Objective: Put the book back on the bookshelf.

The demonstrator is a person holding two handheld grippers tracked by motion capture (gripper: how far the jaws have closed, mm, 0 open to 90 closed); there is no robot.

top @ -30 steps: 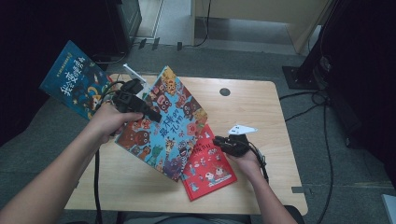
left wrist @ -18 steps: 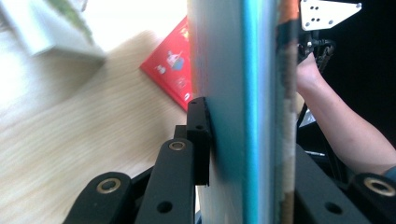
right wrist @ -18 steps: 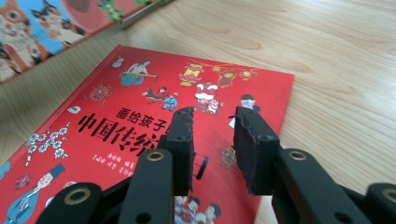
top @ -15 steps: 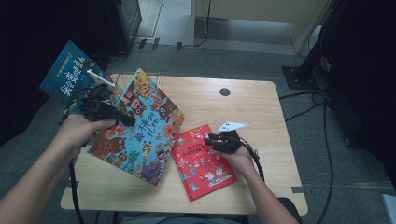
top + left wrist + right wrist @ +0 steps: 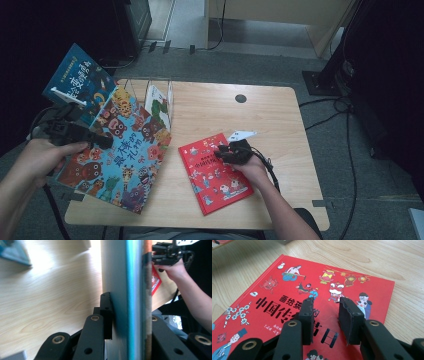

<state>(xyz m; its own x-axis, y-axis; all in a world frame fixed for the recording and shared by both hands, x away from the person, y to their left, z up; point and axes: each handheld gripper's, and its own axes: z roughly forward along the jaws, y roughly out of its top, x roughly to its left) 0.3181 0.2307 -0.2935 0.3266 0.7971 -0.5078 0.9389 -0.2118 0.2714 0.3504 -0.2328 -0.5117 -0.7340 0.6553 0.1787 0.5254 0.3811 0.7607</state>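
High view first: our left gripper (image 5: 95, 141) has its fingers (image 5: 106, 315) clamped on the edge of the animal book (image 5: 125, 155), which sits tilted between them over the desk's (image 5: 280, 115) left side. Our right gripper (image 5: 231, 152) hangs just above the red book (image 5: 294, 305), fingers (image 5: 307, 315) apart with nothing between them; that book lies flat right under their tips. A blue book (image 5: 80, 80) stands beyond the left fingers.

Dim, dark surroundings are recorded in the high view; the table (image 5: 280, 125) is evenly lit. Glare is noted top left in the left gripper view, foreground blurred
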